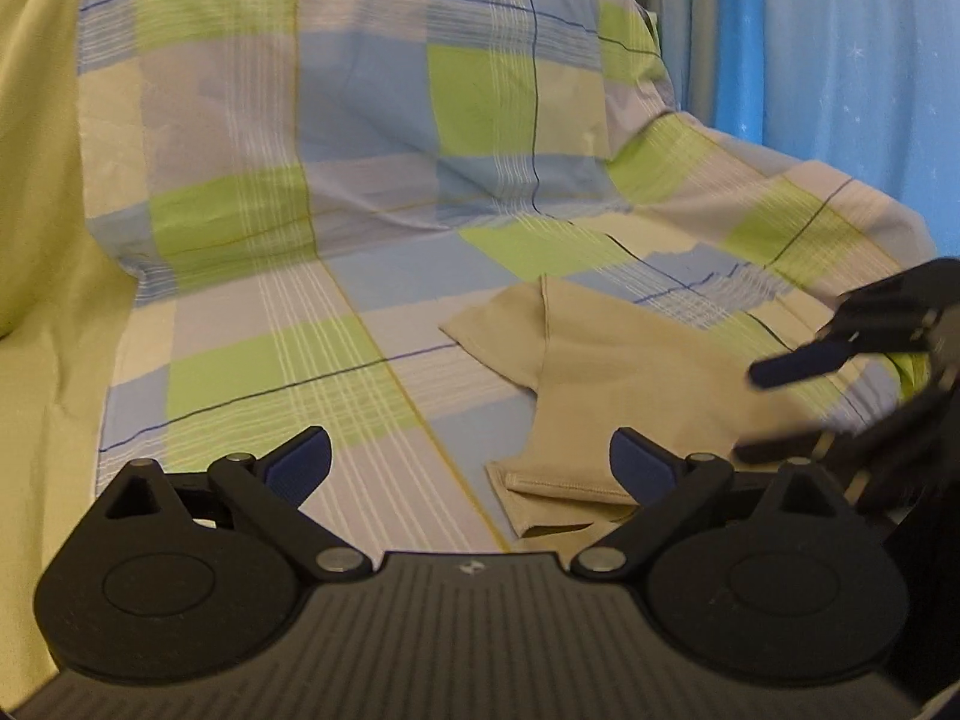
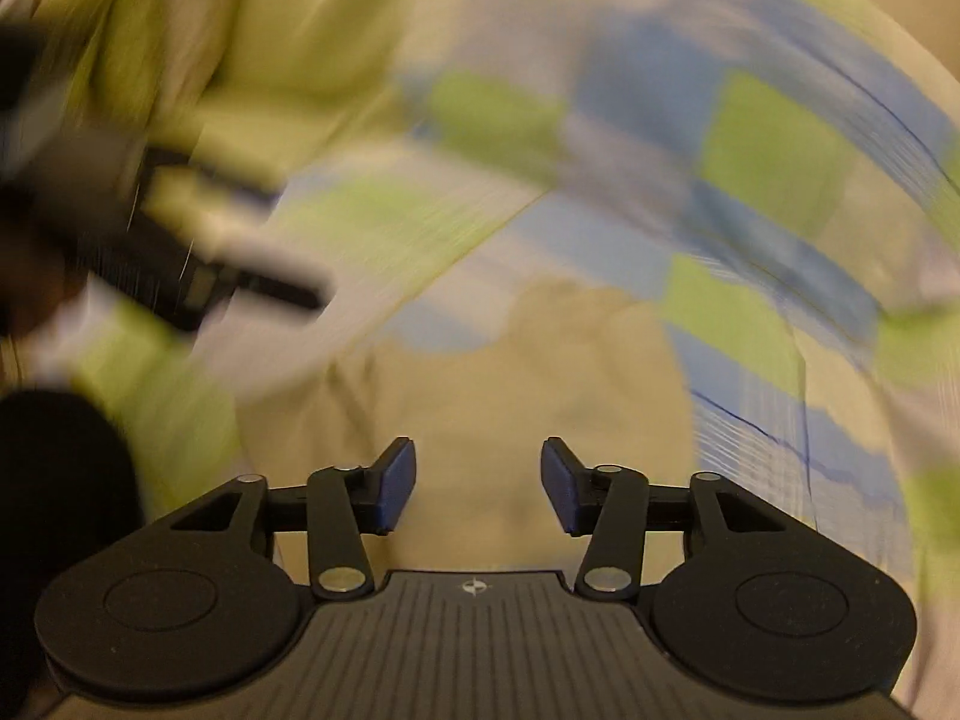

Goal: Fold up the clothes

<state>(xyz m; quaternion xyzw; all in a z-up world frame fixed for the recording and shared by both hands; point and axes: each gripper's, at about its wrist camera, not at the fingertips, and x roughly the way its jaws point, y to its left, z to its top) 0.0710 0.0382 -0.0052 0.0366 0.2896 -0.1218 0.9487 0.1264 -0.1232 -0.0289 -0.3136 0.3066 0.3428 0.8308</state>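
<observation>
Checked bedding in blue, lime green and pale grey [image 1: 336, 312] covers the whole working surface, rising at the far side over a rounded backrest or cushion; a plain yellow-green cloth [image 1: 36, 192] hangs along the left edge, and blue curtains [image 1: 840, 60] stand at the far right.

On this sheet, right of centre and towards the near side, lies a beige garment [image 1: 624, 360]. It is spread mostly flat, with one short sleeve [image 1: 498, 330] pointing left and a stitched hem turned up at its near edge, just in front of the left gripper's right finger.

The left gripper [image 1: 469, 471] hovers low over the sheet with its blue-padded fingers spread wide apart and nothing between them; its right pad sits above the garment's near hem, and whether it touches the cloth cannot be told.

The right gripper [image 1: 765, 414] comes in from the right edge of the left wrist view, blurred, its two fingers parted over the garment's right side. In its own view, which is heavily smeared by motion, the right gripper [image 2: 478, 492] shows its pads moderately open and empty, with the beige garment [image 2: 480, 372] directly ahead and below. The left gripper [image 2: 240, 276] appears there as a dark blur at the far left.
</observation>
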